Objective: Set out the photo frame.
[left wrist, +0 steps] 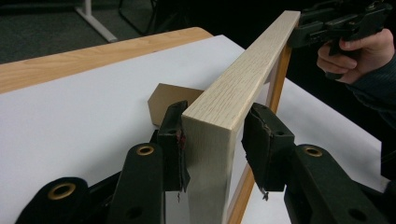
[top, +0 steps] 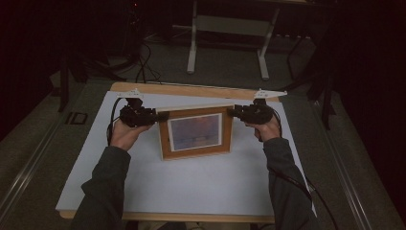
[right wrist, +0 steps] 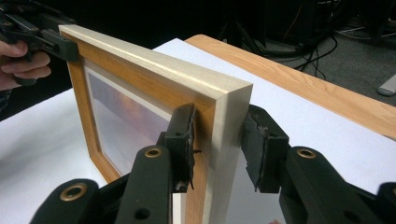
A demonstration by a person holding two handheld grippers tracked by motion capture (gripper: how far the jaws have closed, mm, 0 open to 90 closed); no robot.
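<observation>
both grippers point(top: 163, 116) point(top: 231, 113) astride picture frame point(top: 195, 132)

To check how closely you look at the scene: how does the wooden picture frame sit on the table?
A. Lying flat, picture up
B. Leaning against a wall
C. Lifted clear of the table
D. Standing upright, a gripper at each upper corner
D: the picture frame stands upright on the white table, with the left gripper and right gripper at its upper corners.

Dim, dark-edged, fairly sharp pictures
</observation>
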